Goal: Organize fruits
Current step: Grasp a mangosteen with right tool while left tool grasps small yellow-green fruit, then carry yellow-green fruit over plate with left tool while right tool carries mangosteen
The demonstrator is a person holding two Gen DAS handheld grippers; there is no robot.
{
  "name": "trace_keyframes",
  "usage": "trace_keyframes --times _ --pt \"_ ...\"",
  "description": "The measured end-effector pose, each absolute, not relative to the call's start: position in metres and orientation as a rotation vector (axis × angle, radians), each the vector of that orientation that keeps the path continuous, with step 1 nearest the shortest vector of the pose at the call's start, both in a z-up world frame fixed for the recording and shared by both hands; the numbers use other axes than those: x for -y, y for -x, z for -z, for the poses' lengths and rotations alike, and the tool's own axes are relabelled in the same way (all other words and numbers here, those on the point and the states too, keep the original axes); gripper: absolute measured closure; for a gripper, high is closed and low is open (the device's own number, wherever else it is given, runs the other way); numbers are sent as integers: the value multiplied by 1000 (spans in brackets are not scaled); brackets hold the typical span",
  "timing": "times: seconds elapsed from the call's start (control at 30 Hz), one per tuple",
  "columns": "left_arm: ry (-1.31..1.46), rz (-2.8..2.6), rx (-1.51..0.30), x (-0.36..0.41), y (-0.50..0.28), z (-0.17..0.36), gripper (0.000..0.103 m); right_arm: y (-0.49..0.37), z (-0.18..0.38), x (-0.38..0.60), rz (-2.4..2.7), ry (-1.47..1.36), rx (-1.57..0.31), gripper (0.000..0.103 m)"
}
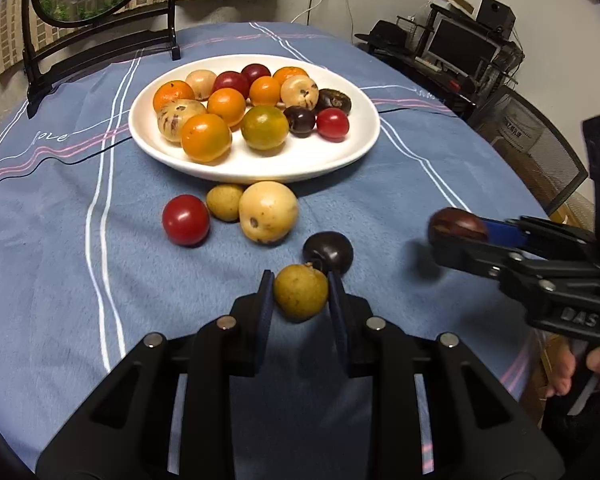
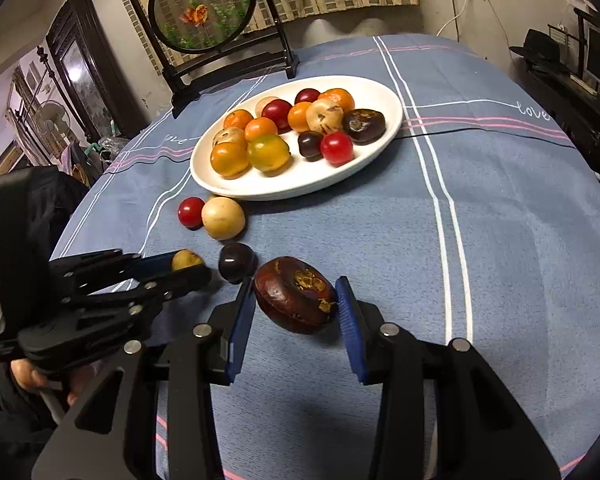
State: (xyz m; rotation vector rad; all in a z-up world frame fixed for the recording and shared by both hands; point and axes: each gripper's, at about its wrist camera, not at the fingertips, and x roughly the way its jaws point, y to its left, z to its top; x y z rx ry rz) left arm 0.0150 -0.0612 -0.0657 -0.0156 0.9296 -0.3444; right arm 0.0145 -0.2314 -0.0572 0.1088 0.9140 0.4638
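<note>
My left gripper (image 1: 299, 280) is shut on a small yellow-green fruit (image 1: 300, 296) that rests on the blue tablecloth. A dark purple fruit (image 1: 329, 251) touches it from behind. My right gripper (image 2: 294, 284) is shut on a flat dark brown fruit (image 2: 296, 296), held just above the cloth at the right. The white plate (image 1: 356, 152) beyond holds several orange, red, pale and dark fruits. In front of it lie a red tomato (image 1: 186, 220), a small yellow fruit (image 1: 225, 202) and a large pale fruit (image 1: 268, 211).
A black-framed round goldfish screen (image 2: 204, 12) stands at the table's back left. A mesh chair (image 1: 540, 148) and a desk with a monitor (image 1: 460, 44) sit past the right table edge. A hand (image 1: 596, 368) grips the right tool's handle.
</note>
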Motion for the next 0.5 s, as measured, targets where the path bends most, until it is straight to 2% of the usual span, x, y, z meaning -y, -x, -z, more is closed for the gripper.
trace_keyframes --times 0.5 --pt "96 347 -873 27 -5 45 76 -25 53 202 -477 -59 -923 61"
